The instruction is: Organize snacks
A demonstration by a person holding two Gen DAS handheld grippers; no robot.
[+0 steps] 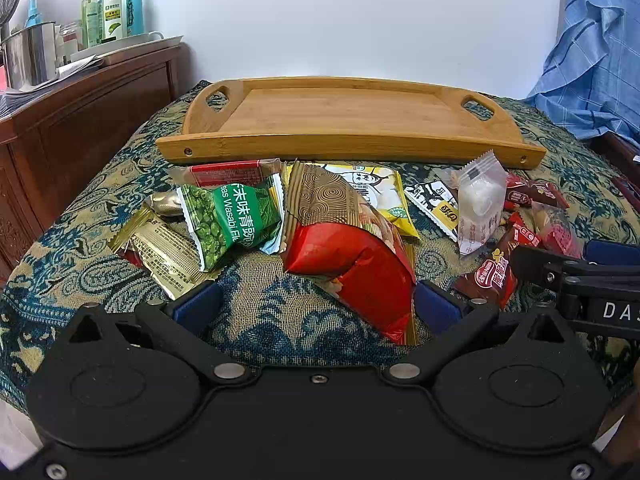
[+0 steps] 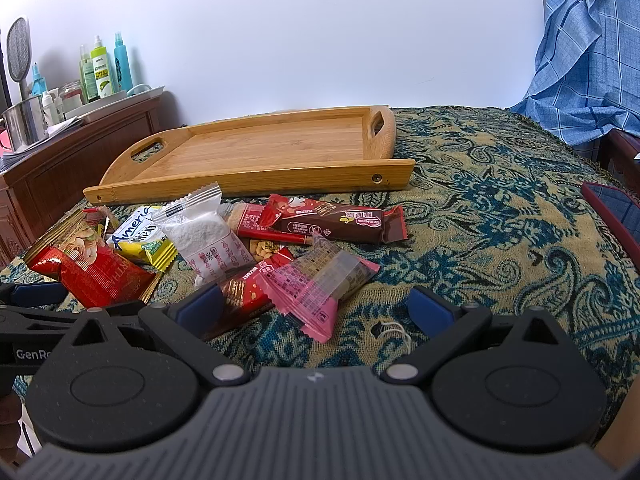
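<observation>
On the paisley cloth [image 2: 480, 208] of the tabletop, I see the snack packets heaped just in front of the bamboo tray [image 1: 344, 120], which has nothing in it. My left tongs [image 1: 316, 306] are spread wide, with the tail of the red nut bag [image 1: 356, 264] between them, not pinched. My right tongs [image 2: 316, 306] are also spread, around the pink wafer packet [image 2: 320, 284], not gripping it.

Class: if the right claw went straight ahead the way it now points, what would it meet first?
Most likely the pink-ended clear snack packet, lying on the cloth between the open right claw fingers. Depth is hard to judge.
</observation>
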